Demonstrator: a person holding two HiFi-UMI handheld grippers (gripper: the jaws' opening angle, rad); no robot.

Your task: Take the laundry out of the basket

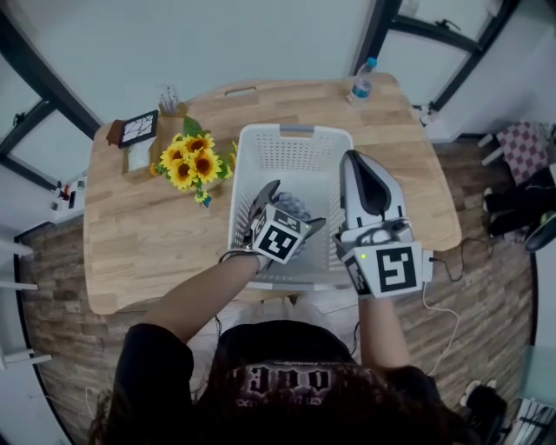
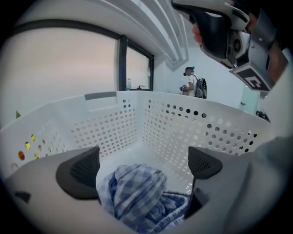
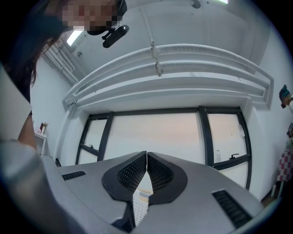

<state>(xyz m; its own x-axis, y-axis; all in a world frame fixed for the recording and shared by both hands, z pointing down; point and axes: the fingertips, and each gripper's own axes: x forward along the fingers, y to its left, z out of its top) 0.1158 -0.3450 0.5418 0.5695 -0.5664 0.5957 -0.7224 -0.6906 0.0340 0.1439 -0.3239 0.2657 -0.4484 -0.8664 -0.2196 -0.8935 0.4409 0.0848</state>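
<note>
Your dark shirt and hair fill the bottom of the head view, with both forearms reaching forward over the wooden table. Your left gripper dips into the white perforated basket, jaws spread wide above the laundry, a small blue-and-white bundle on the basket floor. Your right gripper is over the basket's right side, its long body running from your hand toward the far rim. Sunflowers stand just left of the basket, and a water bottle stands at the table's far edge.

From the left gripper view you get what the head view cannot give: the laundry is a checked cloth, crumpled into a rounded heap with a darker blue fold under it. It lies low between the two pads of your left gripper, and the pads stand well apart, not pressing it. The basket wall curves round behind. Your right gripper hangs above at the upper right.

In the right gripper view, only your right gripper tells its own state: the jaws are closed tip to tip with nothing between them. It is tilted upward, facing a wide window and the ceiling.
</note>
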